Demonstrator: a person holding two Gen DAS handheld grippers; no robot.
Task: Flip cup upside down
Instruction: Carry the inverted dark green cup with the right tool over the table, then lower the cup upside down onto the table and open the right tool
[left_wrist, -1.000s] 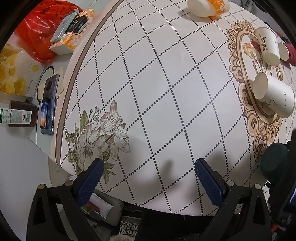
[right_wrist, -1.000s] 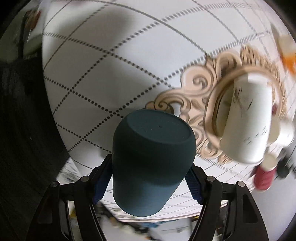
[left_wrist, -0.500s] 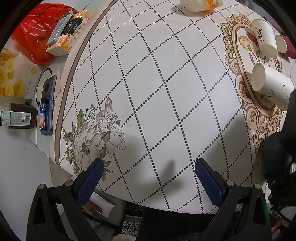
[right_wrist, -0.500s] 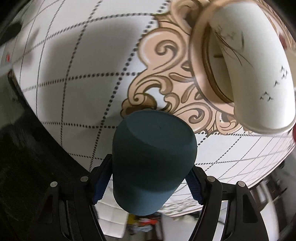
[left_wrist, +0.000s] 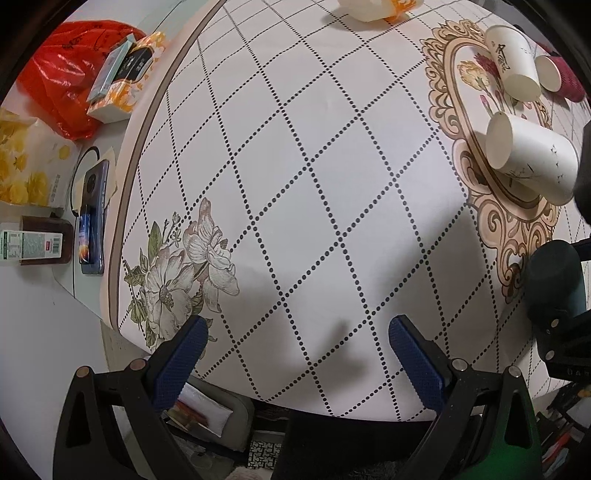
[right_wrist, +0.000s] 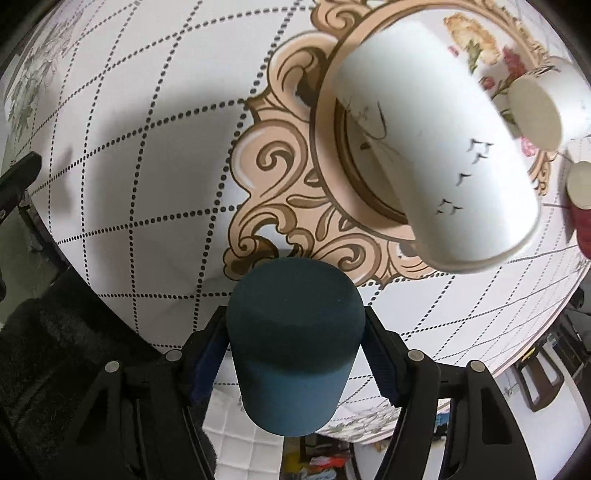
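My right gripper (right_wrist: 295, 354) is shut on a dark teal cup (right_wrist: 293, 332), its flat base facing forward, held just above the near edge of the patterned table (right_wrist: 147, 155). The same cup and gripper show at the right edge of the left wrist view (left_wrist: 554, 280). My left gripper (left_wrist: 295, 354) is open and empty above the table's near edge, right of a printed flower. A white paper cup with bird marks (right_wrist: 436, 155) lies on its side on the ornate oval print, just beyond the teal cup; it also shows in the left wrist view (left_wrist: 532, 155).
A second white paper cup (left_wrist: 511, 62) and a red cup (left_wrist: 565, 74) stand farther right. An orange and white cup (left_wrist: 376, 7) lies at the far edge. Left of the table are a red bag (left_wrist: 70, 74), a phone (left_wrist: 92, 218) and a bottle (left_wrist: 33, 247).
My right gripper has carried the teal cup forward over the table toward the ornate print and the lying paper cup. The left gripper has stayed nearly still and open.
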